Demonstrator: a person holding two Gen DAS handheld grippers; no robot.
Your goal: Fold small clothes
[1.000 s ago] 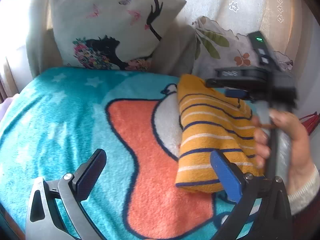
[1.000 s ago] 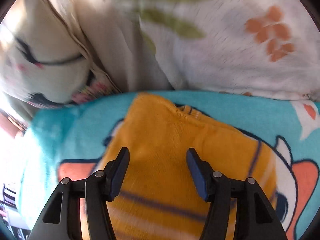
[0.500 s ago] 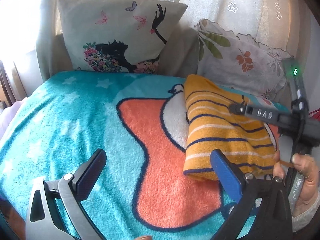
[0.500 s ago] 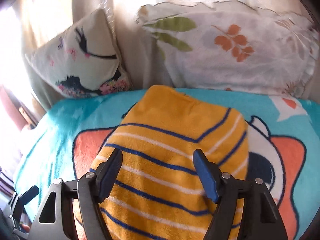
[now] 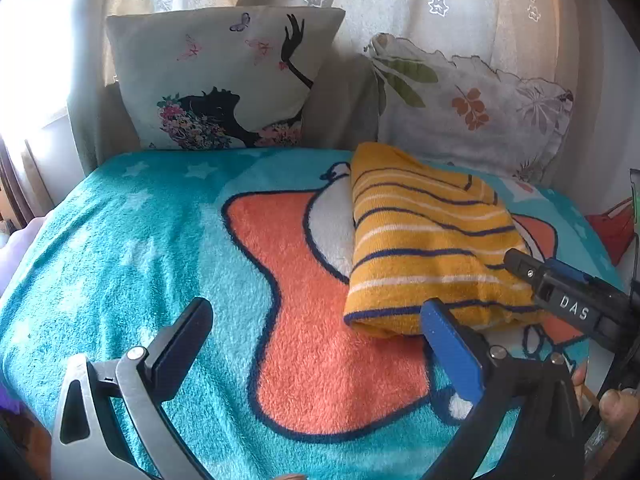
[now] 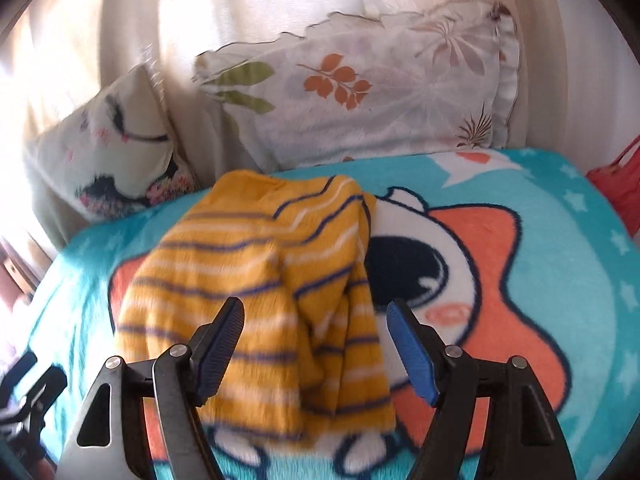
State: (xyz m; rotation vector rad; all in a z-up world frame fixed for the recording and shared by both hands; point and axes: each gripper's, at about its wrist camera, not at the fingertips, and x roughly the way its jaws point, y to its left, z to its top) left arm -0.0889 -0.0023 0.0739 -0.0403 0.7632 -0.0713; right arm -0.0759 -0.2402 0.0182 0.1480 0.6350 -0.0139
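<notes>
A small yellow garment with navy and white stripes [image 5: 424,240] lies folded on the teal cartoon blanket [image 5: 140,248], right of centre; it also shows in the right wrist view [image 6: 256,288]. My left gripper [image 5: 316,344] is open and empty, low over the blanket, left of and nearer than the garment. My right gripper [image 6: 316,344] is open and empty, held just above the garment's near end; its body shows at the right edge of the left wrist view [image 5: 572,304].
Two pillows lean against the curtain at the back: one with a black silhouette print [image 5: 224,80], one with leaf prints [image 5: 468,104]. A red object [image 5: 612,228] lies off the blanket's right edge. The blanket [image 6: 560,280] drops away at left and right.
My right gripper has pulled back toward me and away from the far end of the garment, staying open. The left gripper has held about the same place.
</notes>
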